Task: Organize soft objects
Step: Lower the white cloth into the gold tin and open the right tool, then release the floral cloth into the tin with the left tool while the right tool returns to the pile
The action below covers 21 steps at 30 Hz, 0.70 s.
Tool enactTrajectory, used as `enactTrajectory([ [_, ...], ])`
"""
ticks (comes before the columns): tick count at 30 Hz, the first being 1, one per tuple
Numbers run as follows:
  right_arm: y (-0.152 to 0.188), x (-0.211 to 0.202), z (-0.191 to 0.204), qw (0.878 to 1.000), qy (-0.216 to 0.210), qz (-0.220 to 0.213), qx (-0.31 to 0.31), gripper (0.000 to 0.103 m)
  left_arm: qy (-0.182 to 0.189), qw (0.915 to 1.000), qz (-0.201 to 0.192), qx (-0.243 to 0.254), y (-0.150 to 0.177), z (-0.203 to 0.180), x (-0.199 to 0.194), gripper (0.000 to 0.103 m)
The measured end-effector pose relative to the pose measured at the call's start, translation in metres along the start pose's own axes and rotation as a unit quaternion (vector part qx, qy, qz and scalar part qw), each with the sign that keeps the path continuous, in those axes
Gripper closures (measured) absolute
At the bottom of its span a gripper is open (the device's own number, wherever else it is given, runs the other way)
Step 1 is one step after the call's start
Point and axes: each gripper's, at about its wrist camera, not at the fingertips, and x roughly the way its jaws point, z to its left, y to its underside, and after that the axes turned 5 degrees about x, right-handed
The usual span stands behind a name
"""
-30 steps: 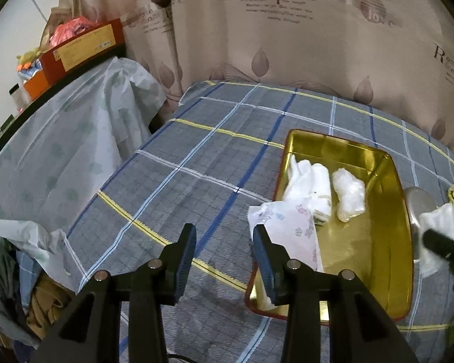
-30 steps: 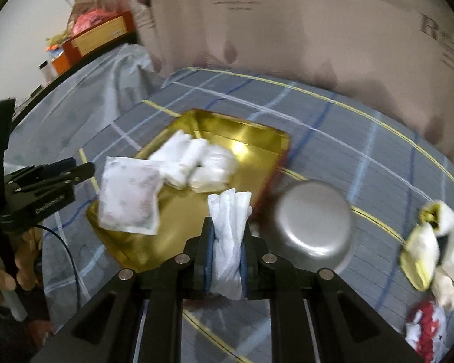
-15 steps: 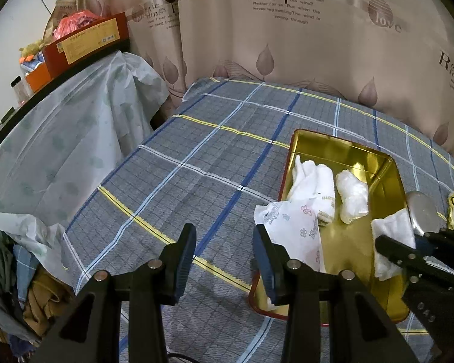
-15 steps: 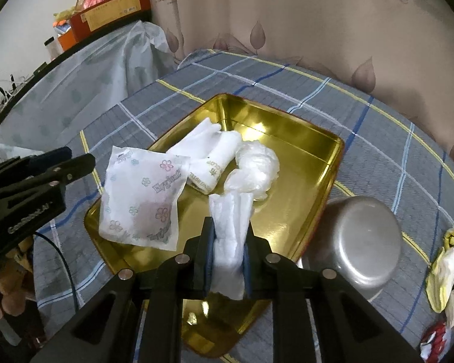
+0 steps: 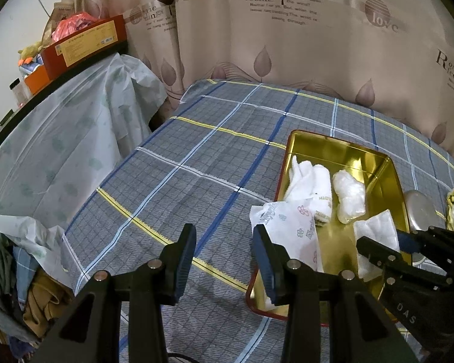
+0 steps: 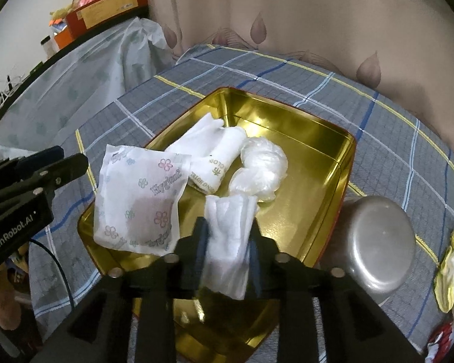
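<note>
A: From the left wrist we see our left gripper [image 5: 224, 254] half open and empty above the checked cloth [image 5: 196, 166], beside the gold tray [image 5: 348, 148]. Our right gripper [image 5: 384, 246] reaches in over the tray with a white tissue [image 5: 375, 230] between its jaws.

B: From the right wrist, our right gripper [image 6: 228, 236] is opening; the tissue [image 6: 230, 236] hangs between the fingers above the tray [image 6: 317, 187]. We cannot tell if the pads touch it. In the tray lie a flowered pack [image 6: 139, 202], a folded cloth [image 6: 215, 154] and a plastic wad [image 6: 260, 166]. A steel bowl [image 6: 375, 242] sits just beside it.
</note>
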Motion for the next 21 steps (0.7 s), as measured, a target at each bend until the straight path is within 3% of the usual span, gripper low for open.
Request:
enactTrajectory([
  [3, 0.0, -0.001, -0.001, 1.0, -0.002, -0.003, 0.006, 0.062, 0.0, 1.0, 0.001, 0.001, 0.0, -0.001, 0.0, 0.063],
  [9, 0.0, -0.007, -0.003, 1.0, -0.004, -0.013, 0.009, 0.061, 0.0, 1.0, 0.0, 0.005, 0.001, -0.003, -0.001, 0.063],
  [13, 0.003, -0.013, -0.005, 1.0, -0.006, -0.018, 0.013, 0.053, 0.004, 1.0, 0.002, 0.006, 0.002, -0.005, 0.0, 0.063],
  [21, 0.012, -0.032, -0.009, 0.999, -0.01, -0.031, 0.018, 0.052, 0.002, 0.9999, 0.0, 0.015, 0.003, -0.011, -0.001, 0.063],
])
